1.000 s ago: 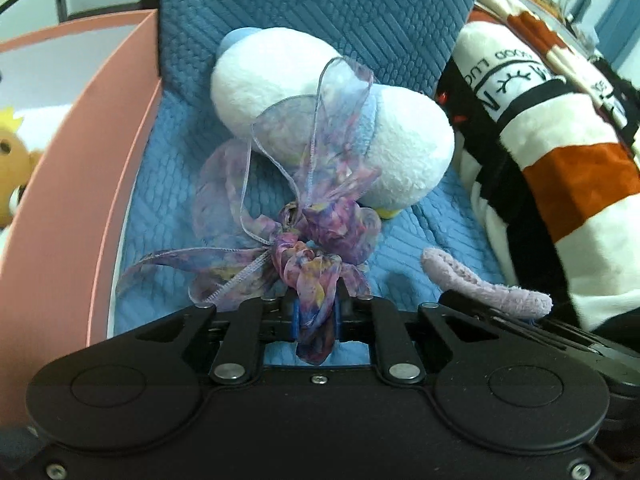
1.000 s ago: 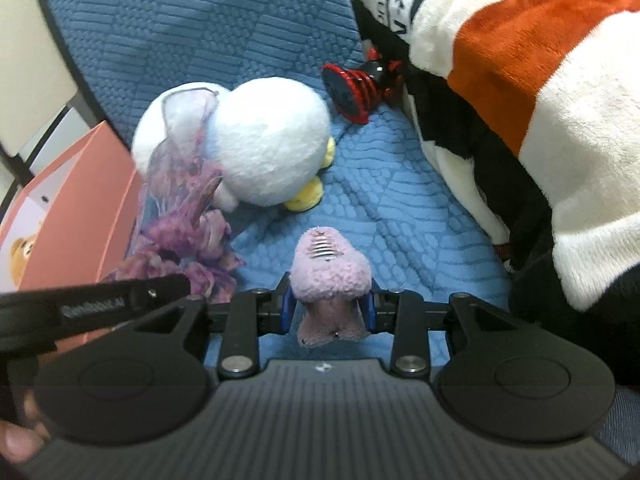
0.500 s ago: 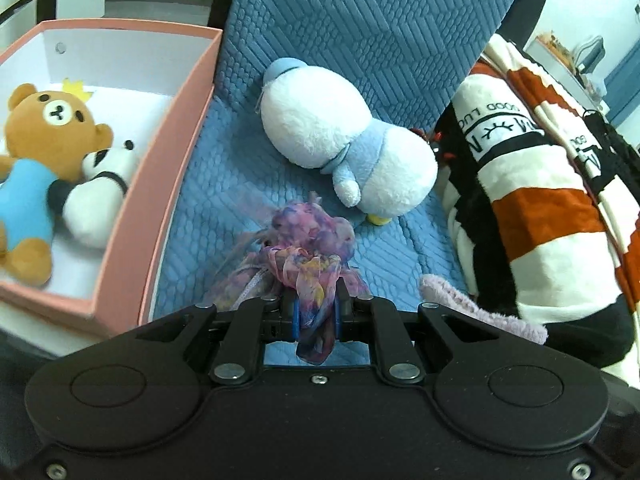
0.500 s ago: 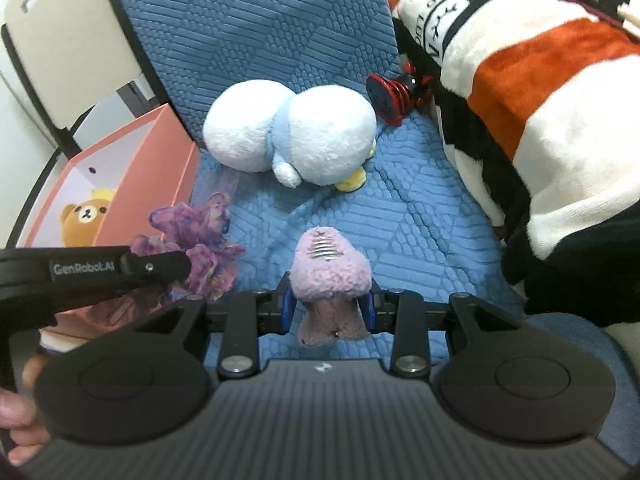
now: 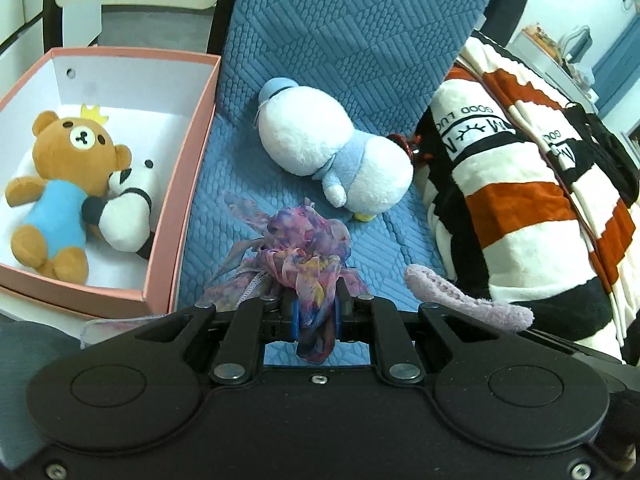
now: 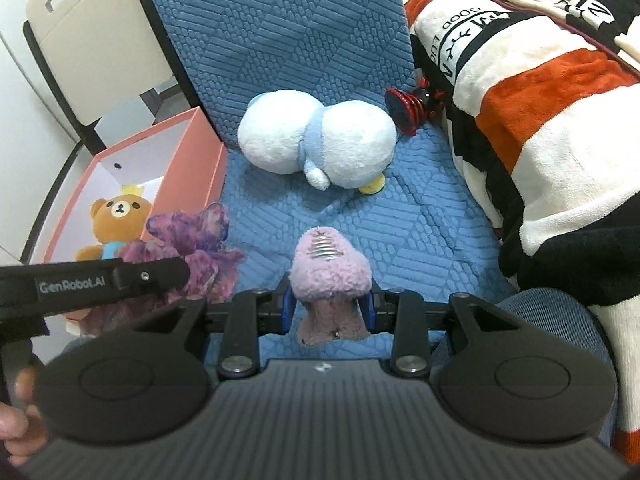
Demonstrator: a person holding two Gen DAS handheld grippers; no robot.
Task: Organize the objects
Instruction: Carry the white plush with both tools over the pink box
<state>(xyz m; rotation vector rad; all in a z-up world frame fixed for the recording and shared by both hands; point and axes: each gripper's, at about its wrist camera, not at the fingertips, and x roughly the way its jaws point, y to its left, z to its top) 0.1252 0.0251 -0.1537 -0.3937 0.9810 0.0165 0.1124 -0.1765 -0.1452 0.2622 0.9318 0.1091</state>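
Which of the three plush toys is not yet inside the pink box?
The white and light-blue plush: it lies on the blue quilted cushion, while the brown bear and panda lie inside the box.

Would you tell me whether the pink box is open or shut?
Open: the pink box has no lid on, and the teddy bear lies visible inside.

Seen from above: a blue quilted seat cushion (image 5: 288,184) with its upright backrest (image 6: 280,40) rising behind, stitched in blocks of ribbed squares. Draped along the cushion's right edge, a thick fleece blanket (image 5: 532,208) striped cream, orange and black, lettered "GOOD LUCK". Off the left edge, a cream folding chair (image 6: 92,36) with black frame. Even indoor light.
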